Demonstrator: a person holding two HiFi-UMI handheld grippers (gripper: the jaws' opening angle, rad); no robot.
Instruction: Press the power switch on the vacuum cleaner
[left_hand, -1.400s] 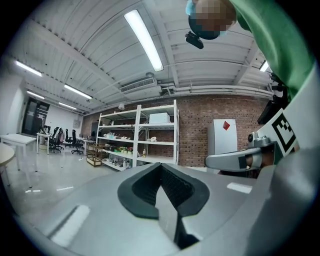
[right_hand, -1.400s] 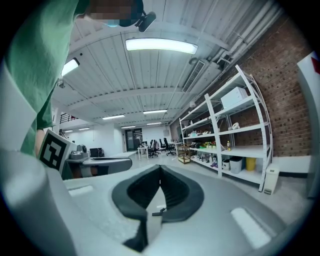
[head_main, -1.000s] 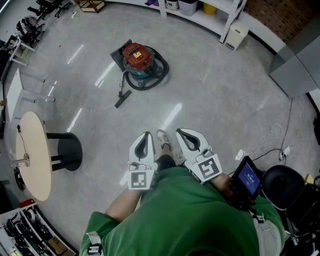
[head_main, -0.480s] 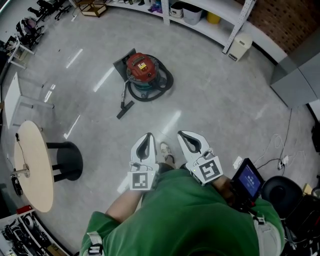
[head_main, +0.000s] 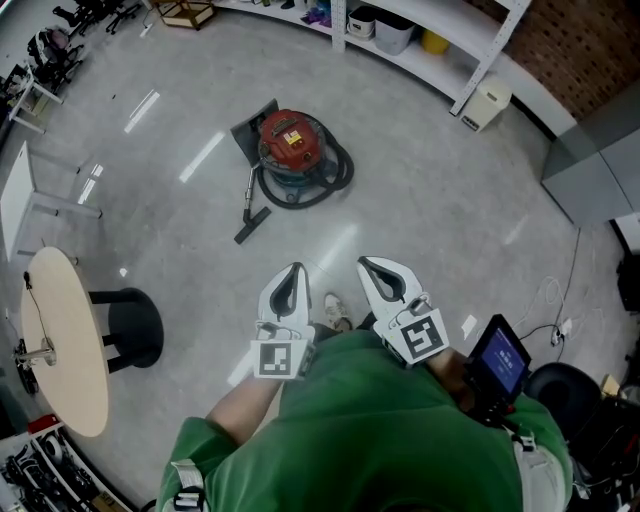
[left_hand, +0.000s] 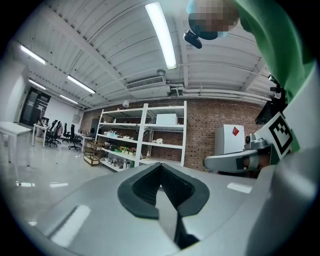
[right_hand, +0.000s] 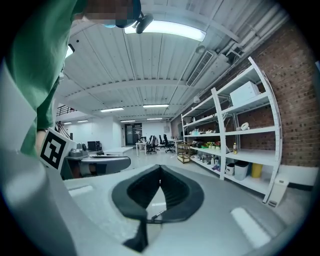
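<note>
Since the vacuum (head_main: 292, 140) sits well apart on the floor (head_main: 430, 210), toward its far edge, the left gripper (head_main: 294, 270) and right gripper (head_main: 366, 264) are held clenched and empty, likely just carried.

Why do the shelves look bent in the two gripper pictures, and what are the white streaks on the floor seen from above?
Left gripper view: the wide-angle lens bows the shelving and darkens the corners. Right gripper view: same distortion, the shelf posts curve. Head view: the white streaks on the floor are glare, probably reflected ceiling lights; the vacuum cleaner looks sharp.
</note>
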